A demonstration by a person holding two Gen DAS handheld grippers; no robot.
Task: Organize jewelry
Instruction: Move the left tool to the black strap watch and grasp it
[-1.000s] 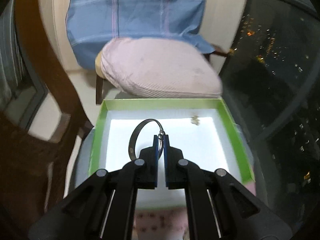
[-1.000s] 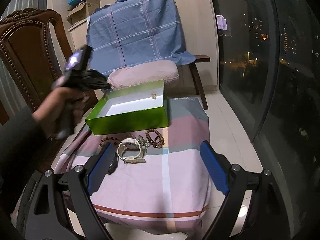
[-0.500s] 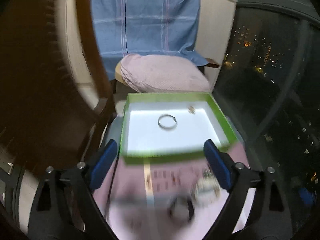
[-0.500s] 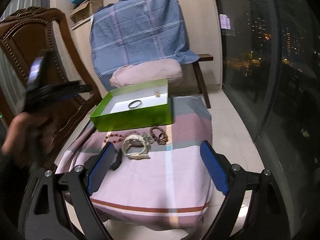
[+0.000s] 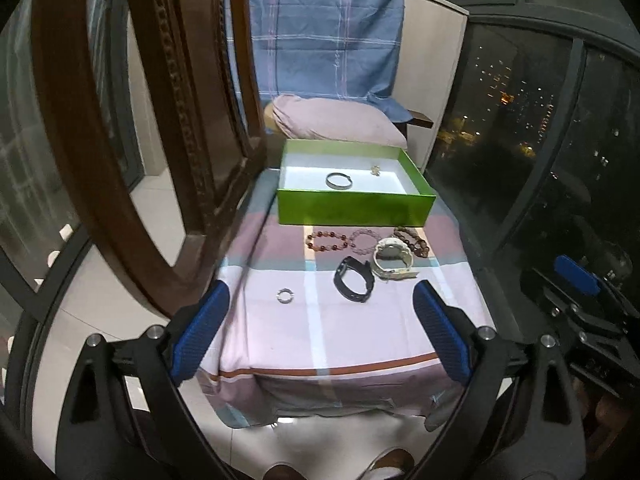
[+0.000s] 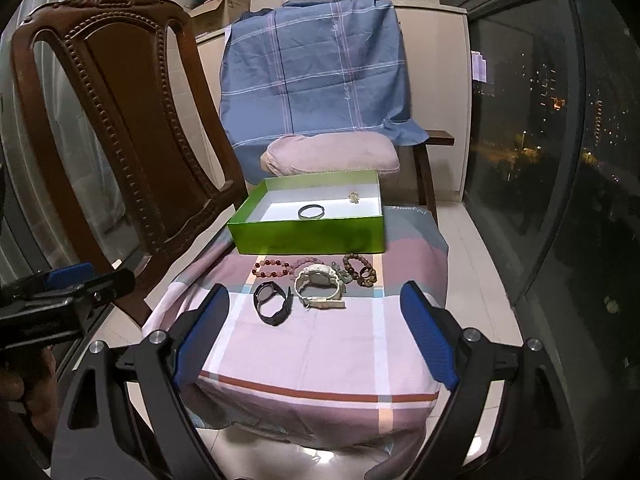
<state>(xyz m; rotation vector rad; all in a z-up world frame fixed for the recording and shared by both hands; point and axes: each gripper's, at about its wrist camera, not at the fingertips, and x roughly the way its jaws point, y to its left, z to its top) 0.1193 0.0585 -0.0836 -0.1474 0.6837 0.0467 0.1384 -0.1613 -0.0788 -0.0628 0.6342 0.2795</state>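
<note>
My left gripper has just opened its jaws wide, empty; the small ring lies just above the gap, left of centre. The bangle sits in the green box, upper centre. My right gripper gapes, watches just above.

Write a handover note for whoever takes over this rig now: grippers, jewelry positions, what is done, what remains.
Left gripper: open, empty, its jaws just opened.
Right gripper: open, empty.
Done: silver bangle and a small gold piece lie in the green box.
Left on the cloth: three bead bracelets, white watch, black watch, small ring.
</note>
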